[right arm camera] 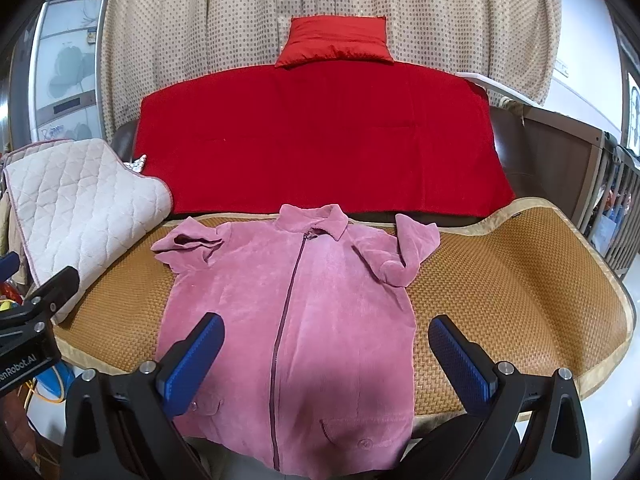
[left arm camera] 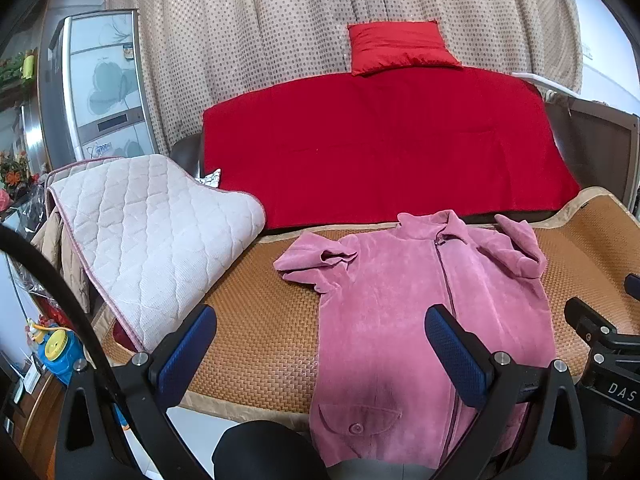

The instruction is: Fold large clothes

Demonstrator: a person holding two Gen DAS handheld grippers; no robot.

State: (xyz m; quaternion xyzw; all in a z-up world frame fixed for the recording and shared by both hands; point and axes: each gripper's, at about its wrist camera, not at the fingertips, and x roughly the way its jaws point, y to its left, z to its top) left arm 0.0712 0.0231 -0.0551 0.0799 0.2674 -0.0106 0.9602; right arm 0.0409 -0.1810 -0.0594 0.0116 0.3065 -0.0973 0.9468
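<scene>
Both tongs were found wide open and empty: the left tongs (left arm camera: pixel 320 344) hung over the hem's left side, the right tongs (right arm camera: pixel 326 350) over the lower front. The pink jacket (right arm camera: pixel 296 304) lay face up on the woven mat (right arm camera: pixel 512 280), zipped, collar far, hem draped over the near edge. Both sleeves were seen bunched at the shoulders. It was judged that these should be drawn flat first, each pinched at the cuff, before any fold is made.

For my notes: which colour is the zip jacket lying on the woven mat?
Dusty pink jacket with a darker zip; the right wrist view shows it best.
</scene>
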